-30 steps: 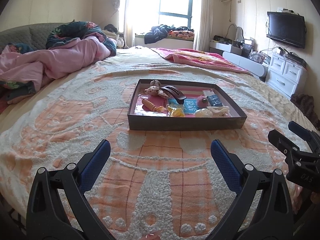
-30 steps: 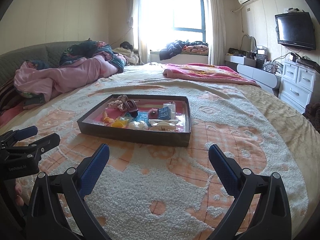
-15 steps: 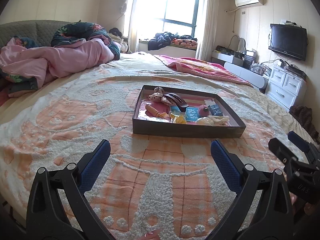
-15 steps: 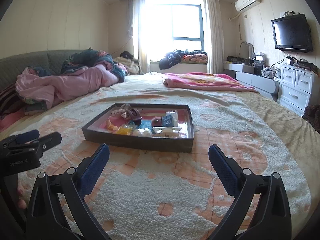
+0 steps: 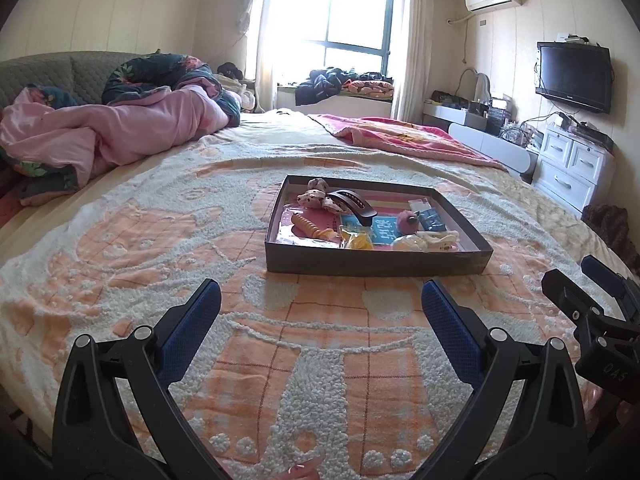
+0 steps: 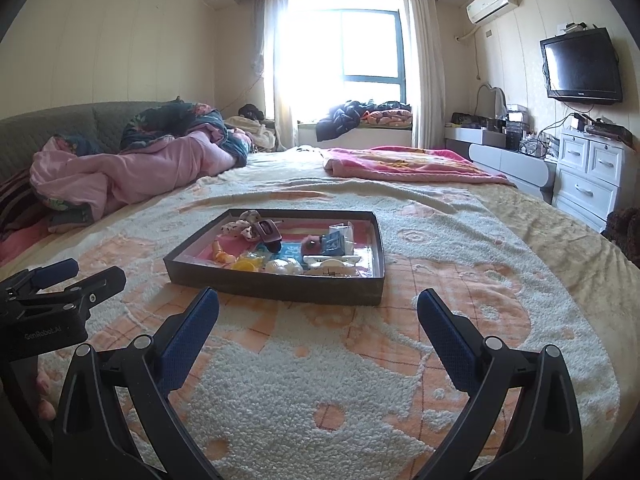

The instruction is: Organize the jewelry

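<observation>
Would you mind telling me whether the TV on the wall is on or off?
Off, as far as the pictures show: the TV screen is uniformly dark in both views, showing only faint glare.

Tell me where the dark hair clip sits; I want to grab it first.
In the left wrist view, the dark hair clip lies in the tray, back-left of centre, beside the spotted scrunchie.

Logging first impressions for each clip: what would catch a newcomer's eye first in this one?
The shallow dark tray in the middle of the peach-and-white bedspread, crowded with small bright accessories such as a yellow piece near its front wall. Next, the open left hand-held gripper and right hand-held gripper low in front, short of the tray. Behind, the glaring window and the pink quilt heaped at left.
</observation>
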A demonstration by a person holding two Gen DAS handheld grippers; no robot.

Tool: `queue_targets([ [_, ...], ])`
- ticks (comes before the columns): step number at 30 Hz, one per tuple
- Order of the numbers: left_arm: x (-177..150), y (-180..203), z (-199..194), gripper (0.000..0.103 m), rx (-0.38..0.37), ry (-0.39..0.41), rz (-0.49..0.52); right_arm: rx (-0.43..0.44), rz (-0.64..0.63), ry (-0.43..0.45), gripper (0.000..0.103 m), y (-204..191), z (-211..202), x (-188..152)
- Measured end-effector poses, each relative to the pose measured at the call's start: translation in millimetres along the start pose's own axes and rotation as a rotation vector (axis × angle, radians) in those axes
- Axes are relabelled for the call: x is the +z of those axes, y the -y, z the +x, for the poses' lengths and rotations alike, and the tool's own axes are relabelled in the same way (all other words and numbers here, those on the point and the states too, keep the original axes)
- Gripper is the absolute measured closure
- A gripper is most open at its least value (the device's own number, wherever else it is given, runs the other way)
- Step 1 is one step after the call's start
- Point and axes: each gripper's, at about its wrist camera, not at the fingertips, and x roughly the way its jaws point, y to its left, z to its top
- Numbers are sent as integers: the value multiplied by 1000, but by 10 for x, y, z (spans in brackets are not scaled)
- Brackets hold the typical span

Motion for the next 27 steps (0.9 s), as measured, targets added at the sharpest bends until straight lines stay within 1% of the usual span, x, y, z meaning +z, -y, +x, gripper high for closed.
queue_targets([
  [27, 9, -5, 6, 11, 4, 2, 5, -1, -6, 1, 6, 5, -24, 34],
])
